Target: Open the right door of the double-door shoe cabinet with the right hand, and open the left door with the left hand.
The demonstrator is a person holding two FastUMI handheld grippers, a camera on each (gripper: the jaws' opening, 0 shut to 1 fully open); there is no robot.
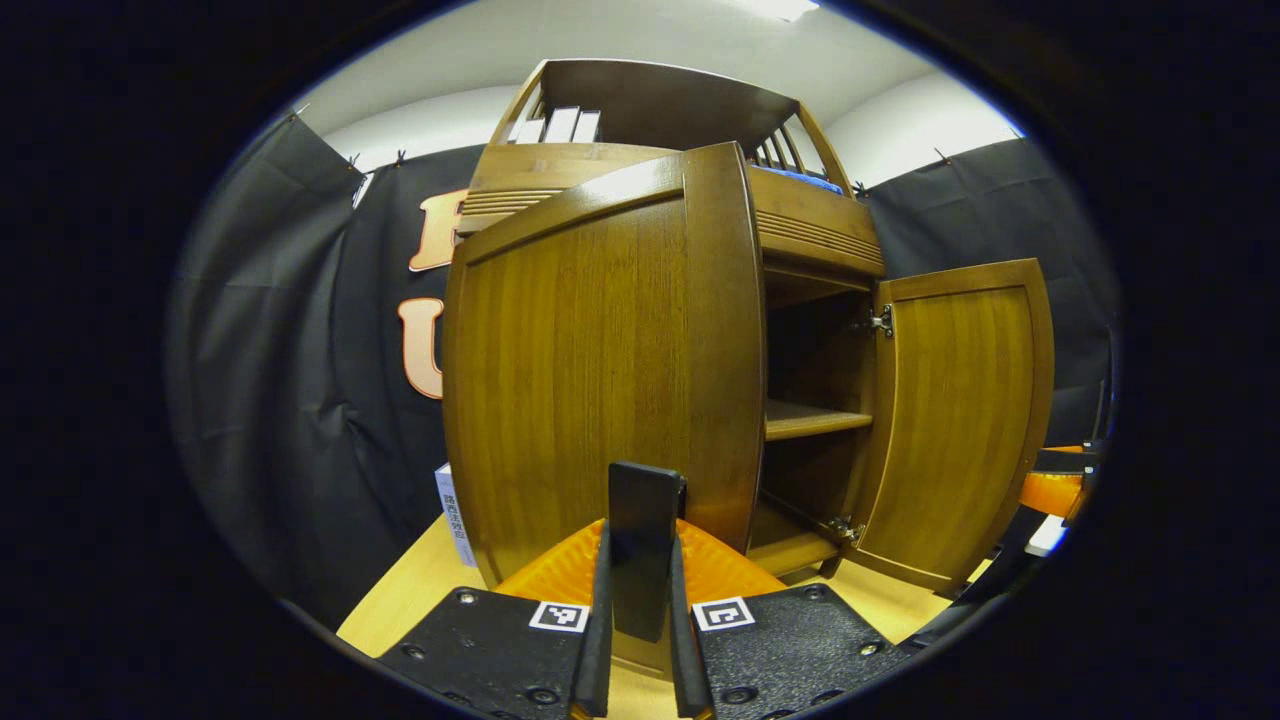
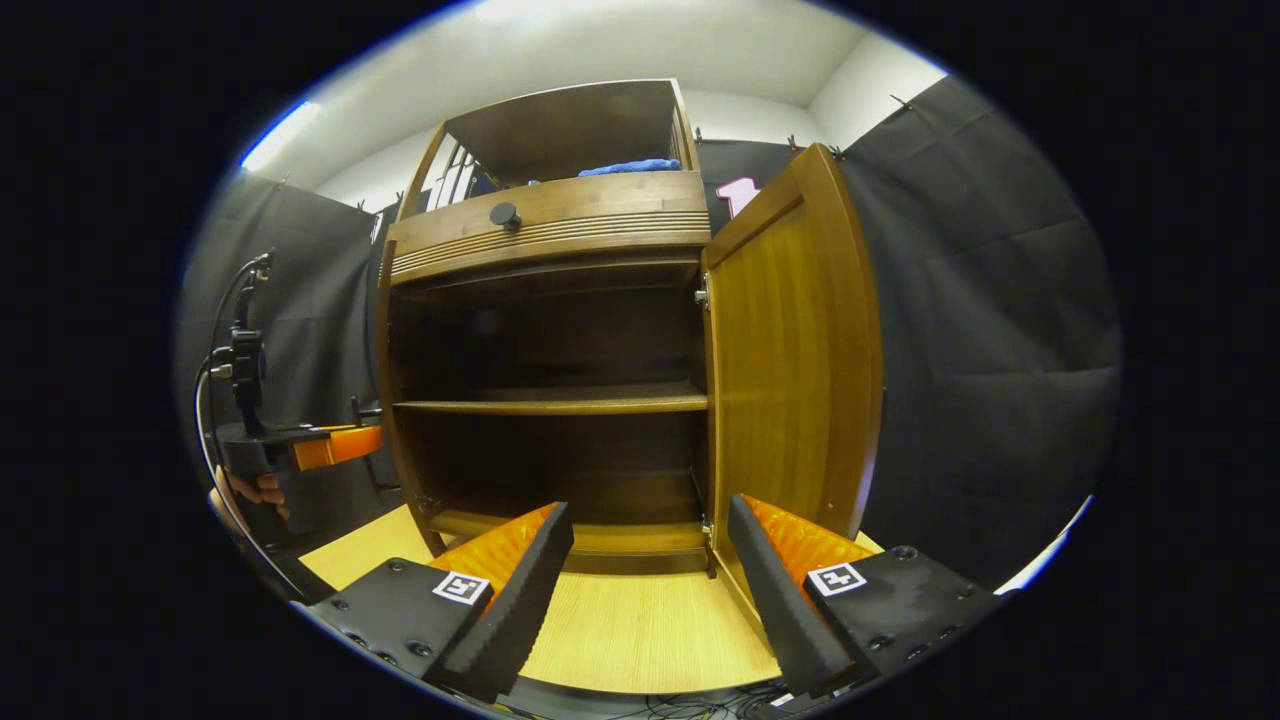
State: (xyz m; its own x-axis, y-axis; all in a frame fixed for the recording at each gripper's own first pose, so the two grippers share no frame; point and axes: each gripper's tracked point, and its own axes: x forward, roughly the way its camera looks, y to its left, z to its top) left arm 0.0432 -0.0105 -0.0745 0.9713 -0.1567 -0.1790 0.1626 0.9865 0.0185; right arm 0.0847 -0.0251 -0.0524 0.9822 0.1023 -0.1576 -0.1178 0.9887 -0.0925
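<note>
The double-door shoe cabinet (image 2: 545,330) stands on a pale wooden worktop (image 2: 640,630), set back from the front edge, its dark interior exposed in the right gripper view with one shelf (image 2: 550,405) across the middle. The right door (image 2: 790,350) is swung wide on its hinges, its inner face turned toward the opening. In the left gripper view the left door (image 1: 600,370) is swung out toward the camera, while the right door (image 1: 960,420) hangs open at the far side of the opening. The left gripper (image 1: 640,640) has its two fingers pressed onto a dark handle (image 1: 643,540) at the lower edge of the left door, pinching it between them. The right gripper (image 2: 650,590) hovers in front of the cabinet's base with its fingers spread wide, holding nothing, the worktop showing between them. At the left edge of the right gripper view, a hand (image 2: 255,490) grips the left gripper (image 2: 300,445) beside the cabinet's left side. A round knob (image 2: 505,214) sits on the drawer front above the opening, and a blue cloth (image 2: 630,167) lies in the upper compartment. A small box (image 1: 455,515) stands on the worktop beside the cabinet's left side.
</note>
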